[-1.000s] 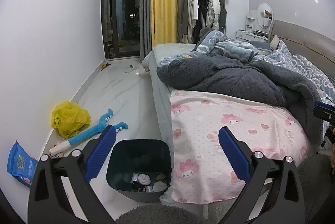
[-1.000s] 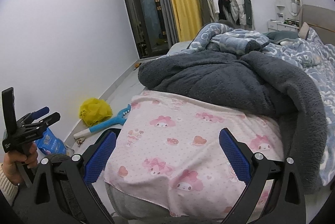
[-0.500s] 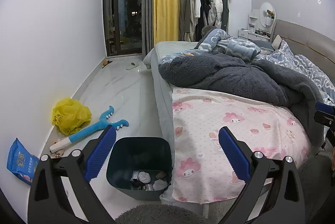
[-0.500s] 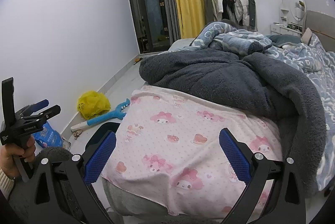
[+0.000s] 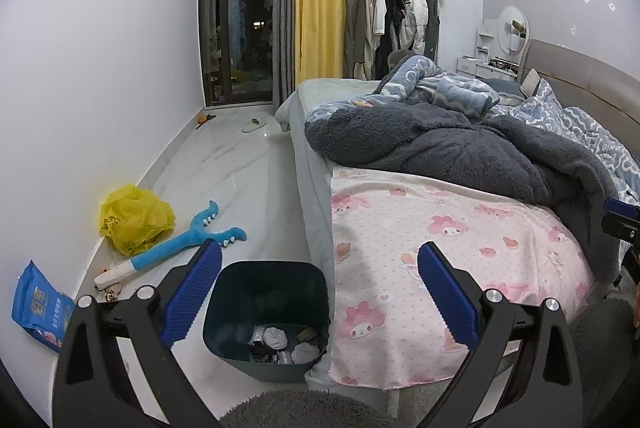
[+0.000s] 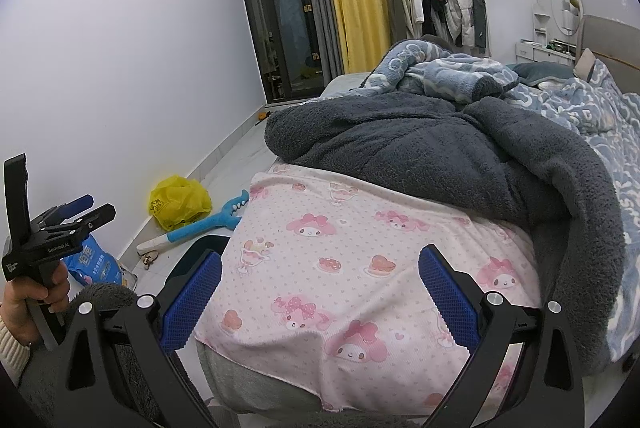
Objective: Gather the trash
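Observation:
A dark teal bin [image 5: 266, 316] stands on the floor against the bed, with several crumpled white scraps in its bottom. My left gripper [image 5: 318, 292] hovers open above and just in front of it, holding nothing. By the left wall lie a crumpled yellow plastic bag [image 5: 134, 218], a blue snack packet [image 5: 38, 306] and a small scrap [image 5: 110, 295]. My right gripper [image 6: 320, 296] is open and empty over the pink patterned sheet [image 6: 360, 252] at the bed's corner. The right wrist view also shows the yellow bag [image 6: 180, 201], the packet [image 6: 96, 266] and the left gripper held in a hand [image 6: 38, 292].
A blue toy guitar [image 5: 176, 244] lies on the white tile floor between the bag and the bin. The bed [image 5: 460, 155] with grey and blue blankets fills the right. Slippers [image 5: 252, 125] sit near the balcony door. A grey fluffy sleeve shows at the bottom.
Both cameras have tilted slightly, so the room has shifted a little lower in view. The bin, bag and packet lie where they were. Both grippers have stayed open.

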Demonstrator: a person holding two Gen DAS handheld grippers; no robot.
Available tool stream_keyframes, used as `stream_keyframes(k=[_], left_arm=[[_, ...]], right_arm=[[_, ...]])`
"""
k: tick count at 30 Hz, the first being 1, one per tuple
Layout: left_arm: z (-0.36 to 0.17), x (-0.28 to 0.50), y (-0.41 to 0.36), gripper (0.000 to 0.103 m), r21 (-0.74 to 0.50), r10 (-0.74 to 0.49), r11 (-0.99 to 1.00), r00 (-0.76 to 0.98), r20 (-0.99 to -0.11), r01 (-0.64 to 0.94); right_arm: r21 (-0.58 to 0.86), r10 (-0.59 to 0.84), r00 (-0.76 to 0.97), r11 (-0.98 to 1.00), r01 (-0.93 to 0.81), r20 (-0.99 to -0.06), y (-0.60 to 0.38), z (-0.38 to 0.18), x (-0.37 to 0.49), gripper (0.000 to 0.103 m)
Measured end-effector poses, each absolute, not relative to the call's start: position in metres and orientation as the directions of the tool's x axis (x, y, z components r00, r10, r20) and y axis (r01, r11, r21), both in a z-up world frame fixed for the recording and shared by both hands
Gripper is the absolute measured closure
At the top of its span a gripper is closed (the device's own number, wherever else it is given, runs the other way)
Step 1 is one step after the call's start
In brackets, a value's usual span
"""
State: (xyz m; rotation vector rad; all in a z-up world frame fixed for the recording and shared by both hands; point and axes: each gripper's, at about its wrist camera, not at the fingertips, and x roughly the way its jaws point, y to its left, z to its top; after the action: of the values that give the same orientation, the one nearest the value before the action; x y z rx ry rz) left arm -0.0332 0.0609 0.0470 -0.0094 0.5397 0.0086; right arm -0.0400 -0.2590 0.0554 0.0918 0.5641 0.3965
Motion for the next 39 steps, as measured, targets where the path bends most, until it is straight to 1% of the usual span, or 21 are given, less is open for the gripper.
stream_keyframes(k=[39], left_arm=[[0.0483, -0.034, 0.06, 0.003, 0.005, 0.009, 1.0, 0.857, -0.514, -0.008]], right_arm=[[0.192, 0.39, 0.771, 0.921, -0.34, -0.504, -0.2595, 0.0553, -0.0397, 0.003]])
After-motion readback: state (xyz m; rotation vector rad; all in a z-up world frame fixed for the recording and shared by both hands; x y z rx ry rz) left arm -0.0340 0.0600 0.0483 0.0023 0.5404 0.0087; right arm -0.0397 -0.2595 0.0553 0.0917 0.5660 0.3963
